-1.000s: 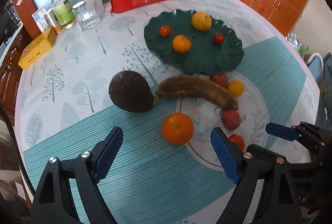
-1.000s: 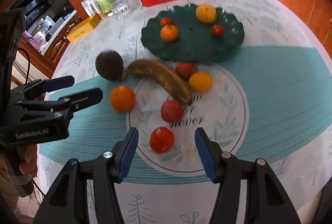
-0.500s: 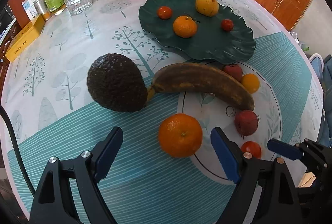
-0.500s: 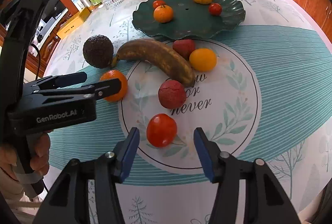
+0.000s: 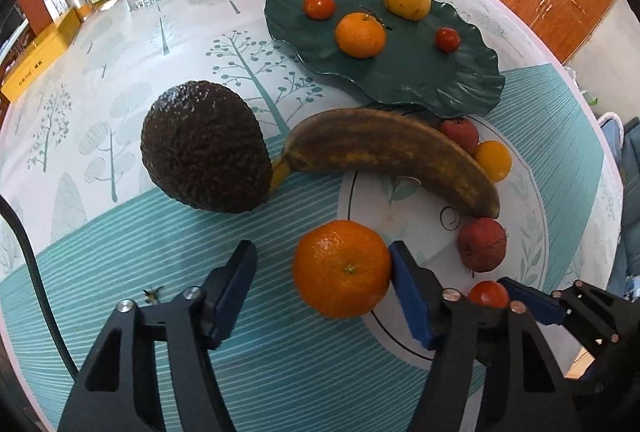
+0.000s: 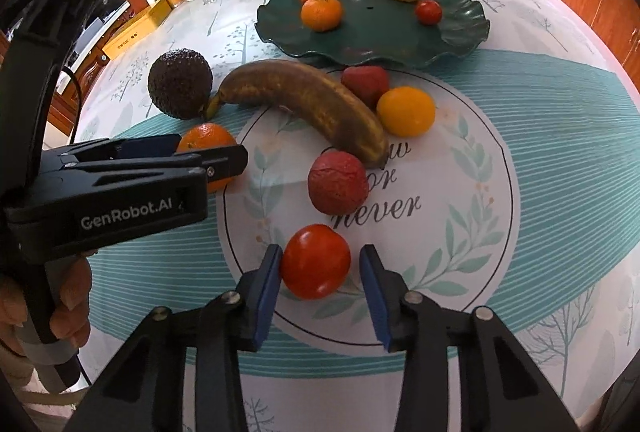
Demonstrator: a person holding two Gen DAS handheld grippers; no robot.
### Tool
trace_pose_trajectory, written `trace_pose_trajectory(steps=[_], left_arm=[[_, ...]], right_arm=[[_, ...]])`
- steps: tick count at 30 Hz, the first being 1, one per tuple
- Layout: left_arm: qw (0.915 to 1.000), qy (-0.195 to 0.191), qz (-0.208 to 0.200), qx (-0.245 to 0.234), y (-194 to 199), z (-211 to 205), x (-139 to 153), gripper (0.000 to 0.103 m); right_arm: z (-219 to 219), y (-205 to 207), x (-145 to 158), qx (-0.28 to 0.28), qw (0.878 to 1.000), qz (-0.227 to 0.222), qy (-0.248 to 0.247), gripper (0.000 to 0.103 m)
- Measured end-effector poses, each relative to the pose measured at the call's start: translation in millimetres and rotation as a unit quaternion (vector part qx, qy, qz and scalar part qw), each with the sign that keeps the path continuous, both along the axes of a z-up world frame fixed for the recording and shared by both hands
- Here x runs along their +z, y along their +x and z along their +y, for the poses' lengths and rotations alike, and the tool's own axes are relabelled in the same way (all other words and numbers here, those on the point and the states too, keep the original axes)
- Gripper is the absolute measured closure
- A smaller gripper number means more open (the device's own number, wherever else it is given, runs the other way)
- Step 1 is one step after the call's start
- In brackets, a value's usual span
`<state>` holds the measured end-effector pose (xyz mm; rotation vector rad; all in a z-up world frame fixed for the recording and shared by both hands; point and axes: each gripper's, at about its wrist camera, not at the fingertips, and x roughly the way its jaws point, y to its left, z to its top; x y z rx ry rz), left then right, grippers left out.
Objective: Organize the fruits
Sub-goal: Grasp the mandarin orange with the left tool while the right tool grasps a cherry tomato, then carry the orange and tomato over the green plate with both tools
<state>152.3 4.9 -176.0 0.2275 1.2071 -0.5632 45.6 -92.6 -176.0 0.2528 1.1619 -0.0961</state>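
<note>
Left tongs point(image 5: 322, 282) closing round orange point(image 5: 341, 268): one pad touching, other clear. Right tongs point(image 6: 320, 282) closing round tomato point(image 6: 315, 261): left pad touching, right just clear.

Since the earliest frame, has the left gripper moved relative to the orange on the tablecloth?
Yes. The left gripper has dropped toward the orange, which now sits between its closing jaws, touching one pad, a gap at the other.

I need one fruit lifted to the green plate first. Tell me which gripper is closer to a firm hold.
Right, probably. The right gripper has been closing around the tomato: one pad touches, the other is almost there. The left gripper has also been closing, but a wide gap remains beside the orange.
</note>
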Motion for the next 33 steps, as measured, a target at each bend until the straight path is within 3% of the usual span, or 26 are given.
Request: trace_pose_trajectory(steps=[5,17,24,33], left_arm=[[1.0000,-0.001,0.005,-0.007,-6,-5,0,0.057],[0.9998,-0.009,0.012,0.014,-11,3,6,0.060],[0.9994,-0.031,-0.006,0.015,-26,7,37,0.060],[0.9975,-0.060,-0.028,0.025,-46,10,89,0.060]], right_arm=[[5,0,-1,0.011,1.000,-0.002,-0.017,0.069],[4,-7,4,0.017,1.000,-0.007,-0.008,0.070],[2,-13,25,0.022,0.999,-0.023,-0.011,0.070],[-20,-17,78,0.005,0.999,-0.050,0.001,0.070]])
